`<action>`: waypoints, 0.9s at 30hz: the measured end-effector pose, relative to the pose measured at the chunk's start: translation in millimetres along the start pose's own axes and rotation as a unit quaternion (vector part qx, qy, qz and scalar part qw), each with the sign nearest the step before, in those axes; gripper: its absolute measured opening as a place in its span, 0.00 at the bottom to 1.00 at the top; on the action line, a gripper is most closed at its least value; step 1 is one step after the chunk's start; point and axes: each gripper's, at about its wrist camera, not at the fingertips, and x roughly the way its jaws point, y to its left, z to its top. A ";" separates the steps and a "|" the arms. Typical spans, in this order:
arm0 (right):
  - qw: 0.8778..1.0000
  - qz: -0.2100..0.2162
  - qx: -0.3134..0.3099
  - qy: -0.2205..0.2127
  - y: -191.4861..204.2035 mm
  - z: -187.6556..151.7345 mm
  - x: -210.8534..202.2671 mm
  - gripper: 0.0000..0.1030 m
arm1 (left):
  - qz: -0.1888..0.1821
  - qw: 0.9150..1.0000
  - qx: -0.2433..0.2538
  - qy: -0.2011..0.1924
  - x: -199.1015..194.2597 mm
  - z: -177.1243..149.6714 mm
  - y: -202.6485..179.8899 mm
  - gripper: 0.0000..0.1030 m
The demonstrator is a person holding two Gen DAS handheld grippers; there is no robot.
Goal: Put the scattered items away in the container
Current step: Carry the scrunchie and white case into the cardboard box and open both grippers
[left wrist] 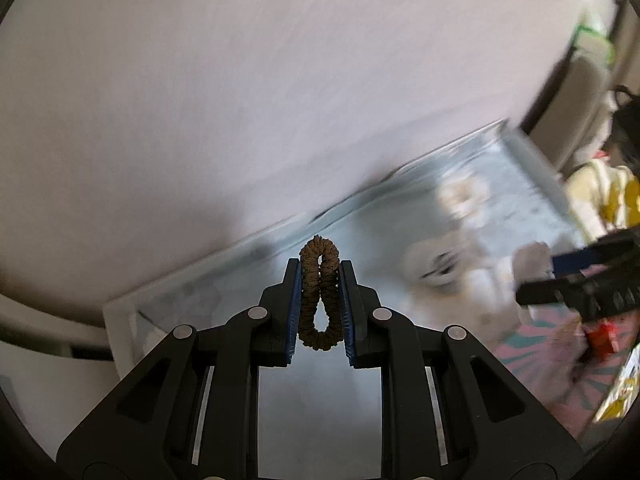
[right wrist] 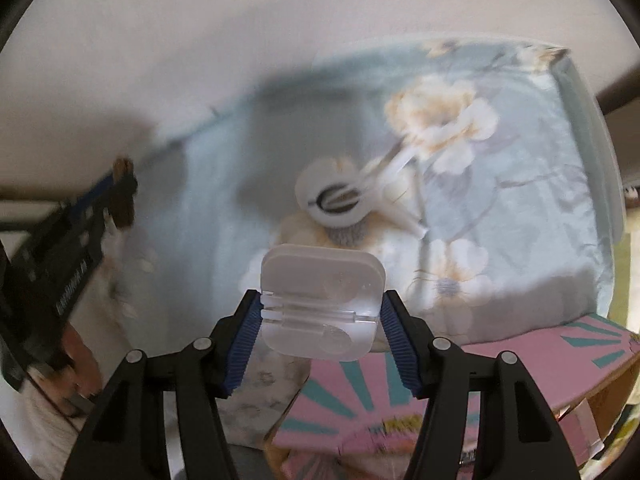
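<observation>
L tongs (left wrist: 320, 280) clenched on brown hair tie (left wrist: 320, 292), R tongs (right wrist: 320, 316) grasping clear plastic case (right wrist: 322, 304) by its sides, both above floral bedsheet (right wrist: 520, 200). Risk: smooth case slips w/ fast swing; pink box (right wrist: 360, 392) below R. White clip (right wrist: 340, 196) still on sheet.

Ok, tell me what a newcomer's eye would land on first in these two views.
First, the brown hair tie pinched between the left gripper, centre of its view. Then the clear plastic case clamped in the right gripper, above the floral blue bedsheet where a white hair clip lies.
</observation>
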 end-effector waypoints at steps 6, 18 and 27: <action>0.997 0.029 0.031 -0.061 12.9 -2.7 -53.2 0.55 | -0.046 0.996 0.050 -0.051 -70.8 12.6 -57.7 0.15; 0.987 0.008 0.105 -0.117 -83.1 -49.6 -113.7 0.55 | -0.129 0.980 0.153 -0.021 -59.4 -10.3 -233.8 0.15; 0.991 -0.028 0.114 -0.060 -132.1 -100.6 -53.2 0.55 | -0.097 0.970 0.201 0.092 -9.1 -88.5 -293.4 0.15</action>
